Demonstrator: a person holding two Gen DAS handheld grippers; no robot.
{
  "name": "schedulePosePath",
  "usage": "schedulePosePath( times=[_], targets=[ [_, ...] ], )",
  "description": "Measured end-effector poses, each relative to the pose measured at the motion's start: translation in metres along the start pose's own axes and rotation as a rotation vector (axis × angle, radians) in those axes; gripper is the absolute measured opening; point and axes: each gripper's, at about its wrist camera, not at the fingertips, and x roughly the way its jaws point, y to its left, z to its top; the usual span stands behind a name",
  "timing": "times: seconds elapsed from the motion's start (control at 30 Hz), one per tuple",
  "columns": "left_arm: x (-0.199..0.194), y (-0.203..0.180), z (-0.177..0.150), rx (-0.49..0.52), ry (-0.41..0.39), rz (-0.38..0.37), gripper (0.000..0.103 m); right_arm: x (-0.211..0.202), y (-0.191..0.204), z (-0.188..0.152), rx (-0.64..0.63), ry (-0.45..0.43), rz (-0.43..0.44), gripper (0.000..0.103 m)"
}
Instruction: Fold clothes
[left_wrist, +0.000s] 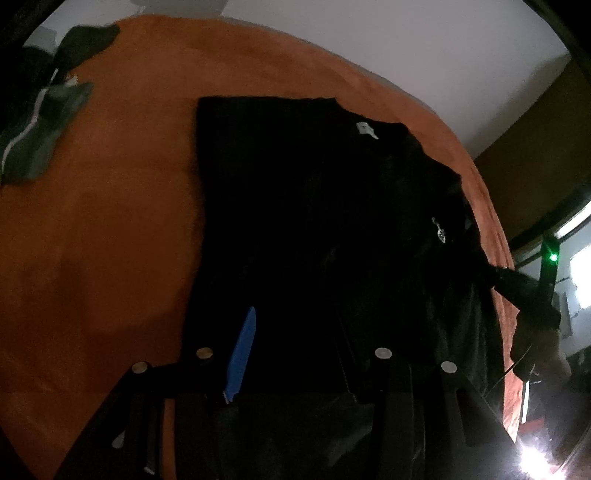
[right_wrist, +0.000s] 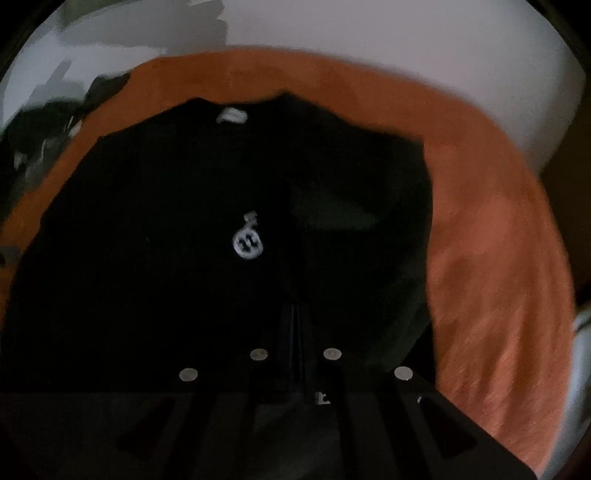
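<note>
A black shirt (left_wrist: 314, 221) lies on an orange blanket (left_wrist: 110, 240), with a white neck label (left_wrist: 365, 131) and a small white logo (left_wrist: 439, 230). It also shows in the right wrist view (right_wrist: 184, 258) with the logo (right_wrist: 247, 242) at centre. My left gripper (left_wrist: 291, 332) is open over the shirt's near edge; one blue finger pad (left_wrist: 242, 354) shows. My right gripper (right_wrist: 295, 325) has its fingers close together on a dark fold of the shirt's near edge. In the left wrist view the right gripper (left_wrist: 495, 275) pinches the shirt's right side.
A dark green garment (left_wrist: 40, 122) with a white stripe lies at the blanket's far left. A pale wall (left_wrist: 406, 55) stands behind. The blanket's right edge (right_wrist: 517, 295) drops off. A bright lamp glare (left_wrist: 535, 454) shows at lower right.
</note>
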Motion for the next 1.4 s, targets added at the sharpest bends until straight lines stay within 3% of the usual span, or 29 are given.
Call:
schedulePosePath(
  times=[0.13, 0.2, 0.27, 0.33, 0.37, 0.5, 0.6, 0.67, 0.73, 0.83, 0.93, 1.07, 1.17, 1.23, 1.3, 1.4],
  targets=[
    [-0.003, -0.002, 0.0, -0.002, -0.002, -0.014, 0.046, 0.017, 0.003, -0.009, 0.041, 0.11, 0.091, 0.015],
    [-0.005, -0.004, 0.0, 0.008, -0.011, -0.011, 0.048, 0.007, 0.001, -0.007, 0.051, 0.066, 0.136, 0.018],
    [-0.006, -0.005, -0.001, 0.014, -0.012, -0.009, 0.05, -0.01, -0.01, 0.006, 0.094, -0.033, 0.19, 0.025],
    [-0.006, -0.005, -0.001, 0.016, -0.011, -0.006, 0.05, -0.016, -0.02, 0.029, 0.127, -0.078, 0.215, 0.047],
    [-0.006, -0.005, -0.001, 0.015, -0.011, -0.005, 0.05, -0.014, -0.025, 0.041, 0.137, -0.076, 0.207, 0.048],
    [-0.006, -0.004, -0.002, 0.01, -0.011, -0.003, 0.05, 0.008, -0.029, 0.087, 0.18, 0.006, 0.17, 0.049],
    [-0.006, -0.003, -0.002, 0.007, -0.011, -0.001, 0.05, 0.026, -0.001, 0.102, 0.062, 0.114, 0.126, 0.048],
    [-0.006, -0.002, -0.002, 0.005, -0.011, 0.0, 0.05, 0.046, 0.022, 0.103, -0.083, 0.164, 0.027, 0.045],
    [-0.006, -0.001, -0.003, 0.003, -0.01, 0.001, 0.05, 0.062, 0.027, 0.094, -0.117, 0.216, -0.045, 0.003],
    [-0.006, 0.0, -0.003, -0.001, -0.01, 0.002, 0.05, 0.05, 0.017, 0.088, 0.0, 0.152, 0.044, 0.003],
    [-0.003, 0.002, -0.001, -0.004, -0.006, 0.01, 0.05, 0.041, 0.027, 0.092, -0.01, 0.102, 0.115, 0.003],
    [0.005, 0.004, 0.001, -0.035, 0.006, -0.011, 0.05, 0.072, 0.034, 0.085, -0.038, 0.231, 0.135, 0.004],
    [0.007, 0.0, 0.0, -0.022, 0.01, -0.016, 0.05, 0.088, 0.029, 0.081, -0.018, 0.262, 0.163, 0.006],
    [0.005, -0.003, -0.002, -0.01, 0.009, -0.015, 0.05, 0.071, 0.016, 0.08, 0.038, 0.213, 0.194, 0.017],
    [0.003, -0.005, -0.004, 0.003, 0.008, -0.014, 0.05, 0.048, 0.002, 0.079, 0.102, 0.15, 0.227, 0.022],
    [-0.003, -0.003, -0.006, 0.006, -0.001, -0.01, 0.05, -0.014, -0.029, 0.057, 0.19, -0.049, 0.177, 0.062]
  ],
)
